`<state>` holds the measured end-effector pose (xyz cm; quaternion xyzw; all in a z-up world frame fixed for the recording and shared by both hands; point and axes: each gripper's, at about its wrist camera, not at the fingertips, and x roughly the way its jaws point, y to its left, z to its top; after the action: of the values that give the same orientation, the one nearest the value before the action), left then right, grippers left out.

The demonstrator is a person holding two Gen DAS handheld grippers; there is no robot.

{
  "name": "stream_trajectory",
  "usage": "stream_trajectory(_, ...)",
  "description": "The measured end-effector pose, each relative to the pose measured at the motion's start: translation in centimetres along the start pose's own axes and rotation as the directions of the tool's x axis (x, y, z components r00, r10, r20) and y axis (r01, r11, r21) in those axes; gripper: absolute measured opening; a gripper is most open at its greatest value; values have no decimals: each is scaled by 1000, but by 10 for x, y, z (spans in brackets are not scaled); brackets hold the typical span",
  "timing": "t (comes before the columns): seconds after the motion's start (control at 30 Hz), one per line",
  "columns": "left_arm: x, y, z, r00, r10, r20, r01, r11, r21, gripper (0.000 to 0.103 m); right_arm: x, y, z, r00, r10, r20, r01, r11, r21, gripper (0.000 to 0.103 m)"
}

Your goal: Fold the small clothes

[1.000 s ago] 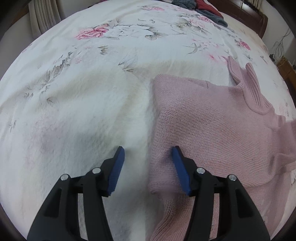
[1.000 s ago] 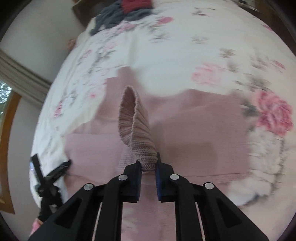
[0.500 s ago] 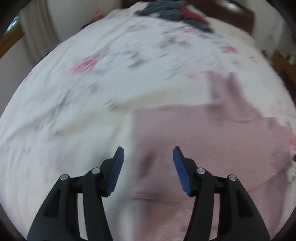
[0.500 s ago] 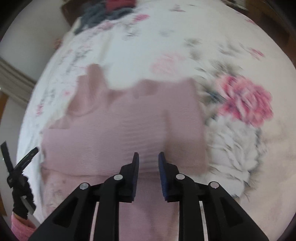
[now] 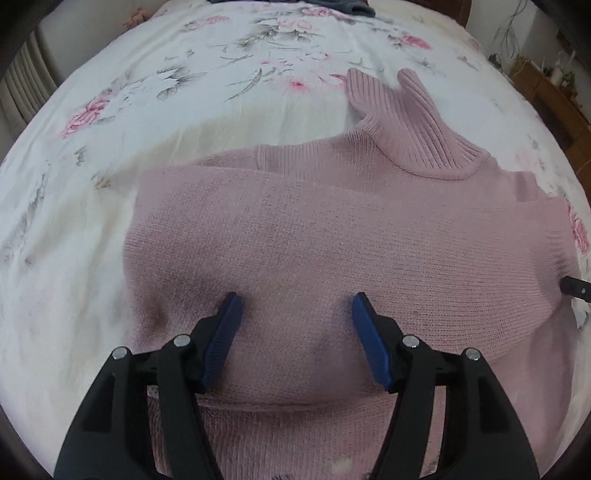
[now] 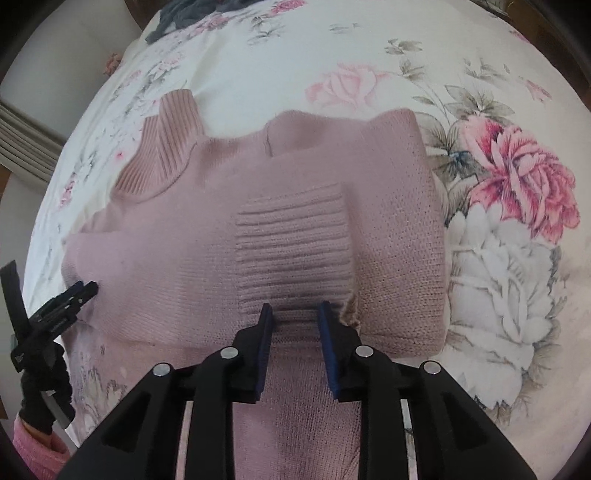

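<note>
A pink knitted turtleneck sweater (image 5: 332, 229) lies flat on the flowered bedspread (image 5: 155, 122), its ribbed collar (image 5: 413, 122) toward the far side. Both sleeves are folded across the body; the ribbed cuff (image 6: 291, 251) of one rests on top in the right wrist view. My left gripper (image 5: 297, 317) hovers open just above the sweater's middle, nothing between its fingers. My right gripper (image 6: 295, 321) is open just above the near end of the cuff, holding nothing. The left gripper (image 6: 83, 291) also shows at the sweater's left edge in the right wrist view.
A heap of dark grey and red clothes (image 6: 192, 14) sits at the far end of the bed. Wooden furniture (image 5: 550, 96) stands beyond the bed's right side. A pink-sleeved, black-gloved hand (image 6: 40, 413) holds the left gripper.
The right gripper let go of the ribbed cuff it was holding up; the sleeve now lies flat across the sweater. The left gripper moved from the sweater's left edge to over its middle.
</note>
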<state>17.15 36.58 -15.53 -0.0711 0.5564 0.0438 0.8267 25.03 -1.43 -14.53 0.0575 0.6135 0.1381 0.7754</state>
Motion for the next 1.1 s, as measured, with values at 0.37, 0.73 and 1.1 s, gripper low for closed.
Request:
stream_trajectory(0.37,-19,0,29,998,-48,39,49,999,-2,67,-10,24,33,997,70,-11,-71,996,-54,42)
stream_trajectory(0.73,38,-14,139,997,-56,45,56,998,0,70,55,97,165,983,184,-21,-185,980,-77,52)
stream_trajectory(1.1,93,-46,173,986,-165,-27,165,986,-16,24,122,110,210,958,270,-91,-274,961,-33,43)
